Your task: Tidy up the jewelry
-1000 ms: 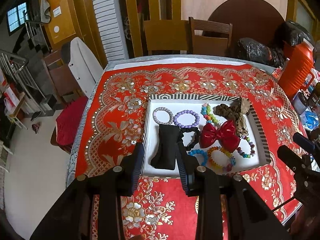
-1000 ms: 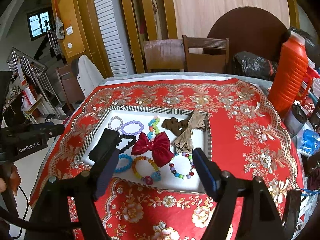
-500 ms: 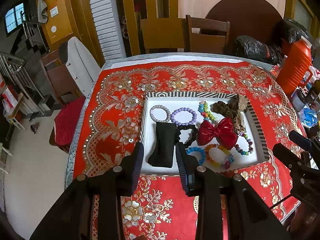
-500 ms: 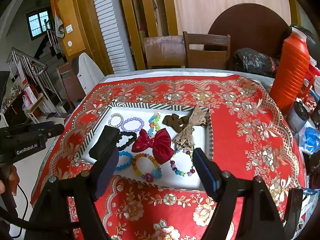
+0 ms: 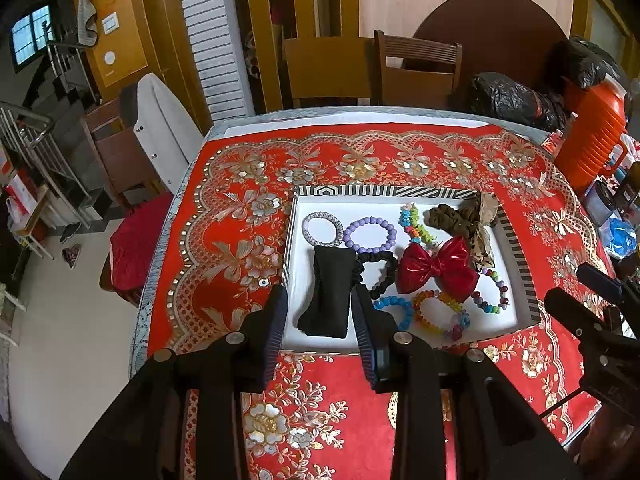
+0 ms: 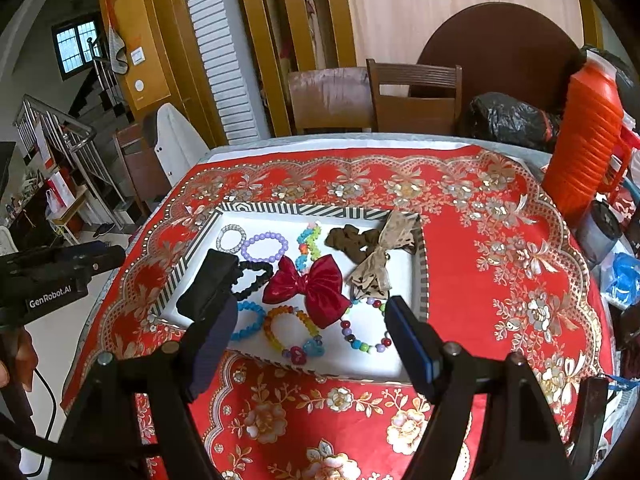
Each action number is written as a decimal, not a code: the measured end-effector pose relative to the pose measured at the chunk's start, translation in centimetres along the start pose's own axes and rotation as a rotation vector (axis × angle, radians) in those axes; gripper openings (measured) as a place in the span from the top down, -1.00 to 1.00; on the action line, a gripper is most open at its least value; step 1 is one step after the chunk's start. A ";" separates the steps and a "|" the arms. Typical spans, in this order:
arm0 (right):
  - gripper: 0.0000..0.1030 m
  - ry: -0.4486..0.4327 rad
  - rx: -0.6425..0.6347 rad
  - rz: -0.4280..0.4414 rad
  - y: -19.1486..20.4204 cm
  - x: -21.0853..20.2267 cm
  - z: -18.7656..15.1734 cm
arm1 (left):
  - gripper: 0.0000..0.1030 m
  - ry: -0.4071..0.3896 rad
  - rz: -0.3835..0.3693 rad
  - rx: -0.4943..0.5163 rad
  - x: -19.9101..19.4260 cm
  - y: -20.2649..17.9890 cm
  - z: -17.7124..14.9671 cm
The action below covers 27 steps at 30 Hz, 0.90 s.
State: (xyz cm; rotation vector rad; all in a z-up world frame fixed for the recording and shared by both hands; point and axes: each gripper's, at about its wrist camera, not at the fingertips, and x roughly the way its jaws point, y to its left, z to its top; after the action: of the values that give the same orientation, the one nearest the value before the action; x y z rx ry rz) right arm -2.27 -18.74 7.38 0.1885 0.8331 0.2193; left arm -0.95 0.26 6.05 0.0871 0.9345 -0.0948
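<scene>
A white tray with a striped rim sits on the red tablecloth. In it lie a black cloth headband, a black scrunchie, a red bow, a purple bead bracelet, a silver bracelet, a brown scrunchie, a tan bow and several coloured bead bracelets. My left gripper is open and empty above the tray's near edge, its fingers either side of the headband. My right gripper is open wide and empty over the tray's near side.
An orange ribbed jug stands at the table's right edge with small containers and a blue bag near it. Wooden chairs stand behind the table, black bags at the back right. The floor drops off at left.
Both views have pulled back slightly from the tray. The left gripper's fingers stand a little farther apart. Nothing in the tray has moved.
</scene>
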 end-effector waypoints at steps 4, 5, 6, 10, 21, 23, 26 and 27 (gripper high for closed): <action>-0.54 0.005 0.001 0.001 0.0 0.3 0.0 | 0.63 0.001 0.000 0.001 0.0 0.0 0.0; -0.54 0.006 0.001 0.003 0.0 0.4 0.0 | 0.63 0.003 0.001 0.002 0.0 0.0 0.0; -0.54 0.006 0.000 0.002 0.0 0.5 0.0 | 0.63 0.004 0.001 0.002 0.2 0.0 0.0; -0.54 0.005 0.000 0.001 0.0 0.4 0.0 | 0.63 0.008 -0.001 0.001 0.5 0.0 0.1; -0.54 0.016 0.000 0.007 0.1 1.3 0.0 | 0.63 0.010 -0.002 0.001 0.7 0.0 0.2; -0.54 0.019 -0.001 0.008 0.2 1.6 -0.1 | 0.63 0.014 -0.003 0.001 0.9 0.0 0.1; -0.54 0.024 -0.003 0.009 0.2 1.9 0.1 | 0.63 0.018 -0.004 0.002 1.1 -0.1 0.1; -0.54 0.026 -0.002 0.010 0.2 2.0 0.1 | 0.63 0.019 -0.005 0.003 1.2 -0.1 0.1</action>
State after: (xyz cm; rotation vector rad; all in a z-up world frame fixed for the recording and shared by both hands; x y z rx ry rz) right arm -0.94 -18.07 6.09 0.1889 0.8577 0.2323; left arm -0.20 0.06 5.11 0.0889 0.9538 -0.1002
